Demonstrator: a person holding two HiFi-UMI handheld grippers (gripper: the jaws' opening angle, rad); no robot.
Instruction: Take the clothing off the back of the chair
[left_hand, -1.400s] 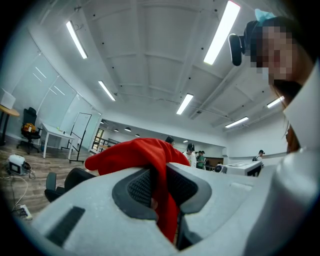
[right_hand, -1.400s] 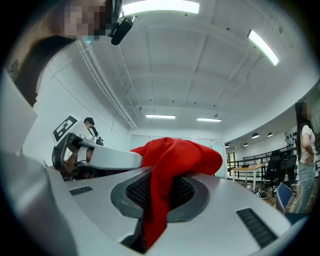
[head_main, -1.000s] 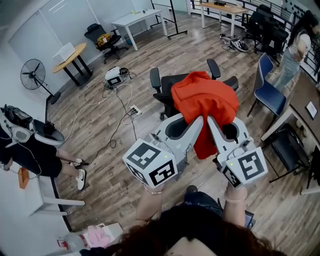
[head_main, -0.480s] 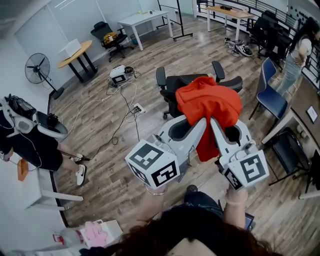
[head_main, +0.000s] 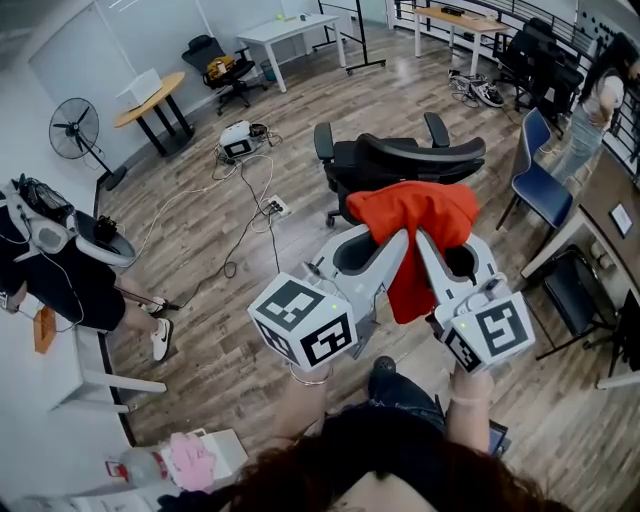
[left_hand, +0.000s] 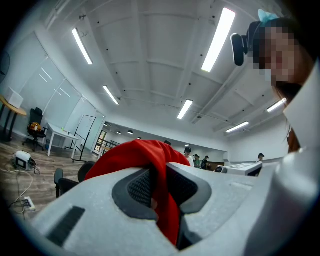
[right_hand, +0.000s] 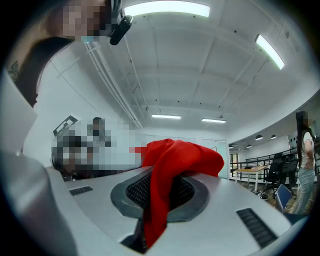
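Holding: I am pinching the red clothing (head_main: 415, 215) with both tools at once, just right of the centre of the head view.
Left gripper (head_main: 398, 240): in the left gripper view (left_hand: 157, 175) its jaws are closing on a fold of the red cloth, which is running down between the dark ribbed pads (left_hand: 140, 187) and bulging out above them.
Right gripper (head_main: 424, 240): in the right gripper view (right_hand: 160, 192) its jaws are clamping another fold of the same cloth, which is draping over the top of the pads and trailing down through the gap.
Tips: the two grippers are lying side by side and converging, with their tips nearly meeting under the bunched top of the garment.
Clothing place: it is hanging from the jaws in a loose bundle, with a long tail dropping toward the lower middle of the frame; it is sitting just below the black office chair (head_main: 400, 160) in the picture, and the chair's curved back is showing bare above it. I cannot tell whether the far edge of the cloth is touching the chair.
Room, left of frame: a standing fan (head_main: 75, 130) and a seated person (head_main: 60, 280) are showing there.
Room, right of frame: a blue chair (head_main: 540, 190) is standing there.
Floor: cables (head_main: 240, 200) are trailing over the wooden boards.
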